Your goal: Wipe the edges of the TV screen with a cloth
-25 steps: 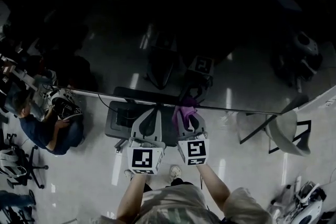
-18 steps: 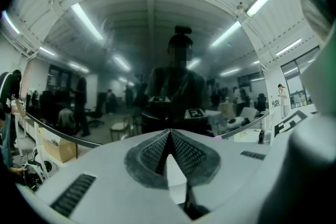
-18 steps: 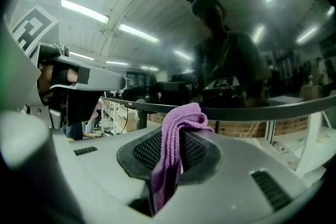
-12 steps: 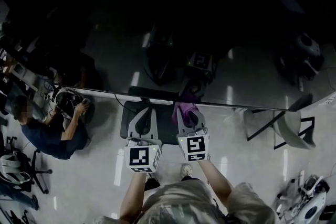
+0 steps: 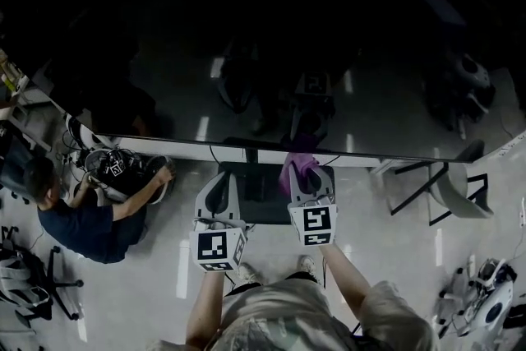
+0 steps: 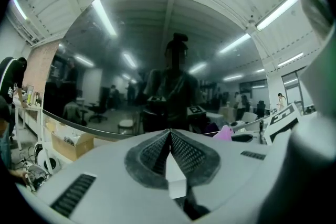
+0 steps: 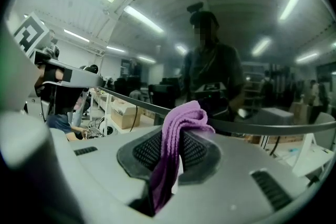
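This is a large open-plan lab or workshop. Long strip lights (image 6: 103,14) cross a white beamed ceiling. The pale polished floor (image 5: 156,292) carries swivel chairs (image 5: 29,275). 1 person (image 5: 78,218) sits low among cabled gear (image 5: 111,167), and cardboard boxes (image 6: 65,145) stand on the floor.

No word, brand or number can be read anywhere. The only printed signs are black-and-white square code patterns (blocks, no letters) on the upper faces of the left gripper's white cube (image 5: 219,249) and the right gripper's white cube (image 5: 312,224).
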### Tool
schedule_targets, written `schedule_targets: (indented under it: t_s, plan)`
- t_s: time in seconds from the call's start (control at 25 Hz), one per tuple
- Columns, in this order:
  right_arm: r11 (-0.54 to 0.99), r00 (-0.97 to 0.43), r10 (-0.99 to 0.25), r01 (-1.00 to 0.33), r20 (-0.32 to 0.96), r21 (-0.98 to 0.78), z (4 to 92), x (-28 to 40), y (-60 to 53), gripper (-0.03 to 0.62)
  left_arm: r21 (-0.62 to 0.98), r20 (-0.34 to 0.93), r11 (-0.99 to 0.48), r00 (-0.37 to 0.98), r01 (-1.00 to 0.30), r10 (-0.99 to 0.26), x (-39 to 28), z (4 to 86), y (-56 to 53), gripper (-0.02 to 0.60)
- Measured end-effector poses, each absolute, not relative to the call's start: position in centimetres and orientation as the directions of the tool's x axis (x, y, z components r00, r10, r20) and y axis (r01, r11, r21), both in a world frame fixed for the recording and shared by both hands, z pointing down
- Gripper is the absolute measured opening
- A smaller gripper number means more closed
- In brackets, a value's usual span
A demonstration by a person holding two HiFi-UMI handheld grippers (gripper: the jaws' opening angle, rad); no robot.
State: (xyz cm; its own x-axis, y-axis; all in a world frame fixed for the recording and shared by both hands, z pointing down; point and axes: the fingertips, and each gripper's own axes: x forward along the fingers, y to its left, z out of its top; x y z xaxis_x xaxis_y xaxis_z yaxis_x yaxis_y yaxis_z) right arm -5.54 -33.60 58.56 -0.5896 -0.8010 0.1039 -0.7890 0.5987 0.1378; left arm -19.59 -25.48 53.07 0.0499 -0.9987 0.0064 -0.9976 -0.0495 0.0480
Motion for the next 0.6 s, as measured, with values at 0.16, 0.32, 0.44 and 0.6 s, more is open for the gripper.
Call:
schedule_targets:
  t_s: [0.16,0.32,0.44,0.6]
  plan:
    - [0.598,-0.594,-0.801,-0.785,0.073,0.16,57.8,-11.8,-32.6,0.055,0.059,0.001,-0.012,0.012,-0.998,-1.0,-25.9,53.2,-22.9,0.015]
    - [0.606,-0.604,-0.794,-0.779,0.064,0.163,57.5,-17.8,-31.6,0.054,0.079,0.006,0.061,-0.061,-0.995,-0.998,-32.3,53.7,-19.6,0.015]
    - [0.63,-0.628,-0.775,-0.761,0.066,0.158,57.5,-20.8,-31.5,0.055,0.105,0.01,0.132,-0.132,-0.986,-0.991,-35.5,54.0,-17.9,0.015]
    - [0.667,-0.666,-0.743,-0.728,0.066,0.161,58.1,-24.0,-31.7,0.054,0.098,0.017,0.22,-0.219,-0.971,-0.975,-38.4,54.1,-15.9,0.015]
